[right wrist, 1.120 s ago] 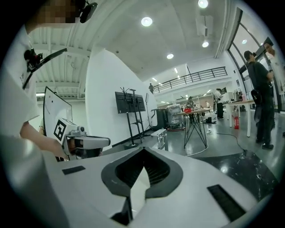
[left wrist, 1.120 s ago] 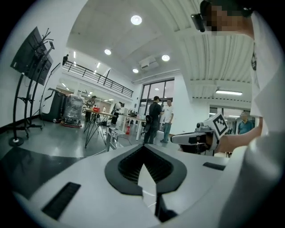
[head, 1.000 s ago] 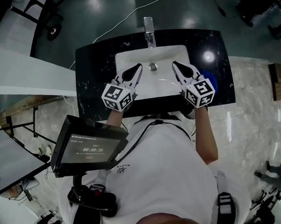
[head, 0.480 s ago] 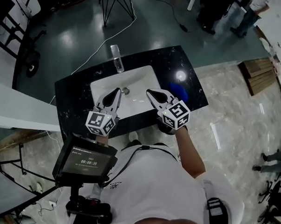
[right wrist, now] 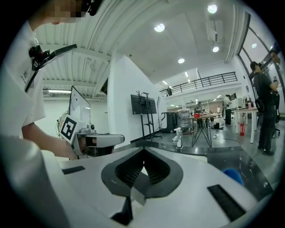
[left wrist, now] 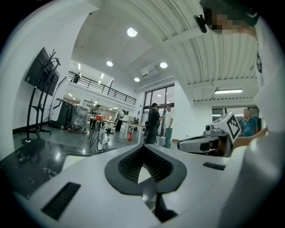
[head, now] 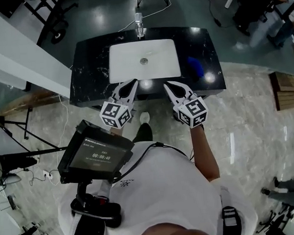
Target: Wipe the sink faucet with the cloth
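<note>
The cloth (head: 195, 66) lies as a blue lump on the black surface (head: 91, 68), just right of the sink (head: 128, 66) and well apart from the faucet (head: 139, 22), which stands at the sink's far rim. Neither gripper has it. The left gripper (head: 131, 85) and the right gripper (head: 169, 87) both hang short of the surface's near edge, side by side, each with its fingers pressed together on nothing – their own views show the dark pads meeting with no cloth between.

This would fit either end of the job: a cloth waiting to be picked up, or one set back down after the wipe. Nothing here settles which.

Much is hard to read. The faucet is small and far off in the head view, so no one could say whether it is wet, smeared or clean. The right gripper view shows it only as a pale post beyond the fingers, and the cloth there is half cut off by the gripper's own body.
</note>
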{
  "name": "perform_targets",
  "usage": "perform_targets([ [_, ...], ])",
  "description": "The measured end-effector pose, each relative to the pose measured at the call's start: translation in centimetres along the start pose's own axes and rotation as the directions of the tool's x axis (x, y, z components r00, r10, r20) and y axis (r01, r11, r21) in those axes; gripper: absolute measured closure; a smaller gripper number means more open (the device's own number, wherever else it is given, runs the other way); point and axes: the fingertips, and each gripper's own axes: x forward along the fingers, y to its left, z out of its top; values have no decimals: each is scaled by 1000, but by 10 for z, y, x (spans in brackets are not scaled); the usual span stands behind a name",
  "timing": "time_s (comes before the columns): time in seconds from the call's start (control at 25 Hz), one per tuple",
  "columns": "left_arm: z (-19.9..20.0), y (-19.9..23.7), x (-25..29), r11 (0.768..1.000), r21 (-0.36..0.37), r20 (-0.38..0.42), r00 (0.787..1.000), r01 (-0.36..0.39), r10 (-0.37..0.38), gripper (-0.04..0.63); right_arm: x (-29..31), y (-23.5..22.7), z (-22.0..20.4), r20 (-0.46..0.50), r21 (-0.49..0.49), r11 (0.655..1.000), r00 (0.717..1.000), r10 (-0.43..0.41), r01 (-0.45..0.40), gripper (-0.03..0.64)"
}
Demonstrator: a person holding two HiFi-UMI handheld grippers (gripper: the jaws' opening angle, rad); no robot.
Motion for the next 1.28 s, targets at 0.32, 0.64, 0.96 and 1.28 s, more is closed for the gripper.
perform_targets([
  [0.32, -22, -84, -99, 996, -23, 29, 996, -86, 87, 594, -101, 65, -24, 31, -2, 1000, 999, -12, 12, 611],
  [0.64, -5, -124, -167, 994, -8, 47, 993, -109, 109, 594, -163, 116, -8, 59, -13, 1000, 998, -23, 24, 610],
  [0.96, 10, -130, -214, 997, -4, 56, 995, -77, 77, 593, -171, 165, -3, 57, -20, 999, 997, -44, 46, 610],
  [1.28, 1, -125, -248, 997, -6, 39, 997, -73, 73, 593, -169, 191, -11, 45, -20, 997, 997, -68, 69, 611],
])
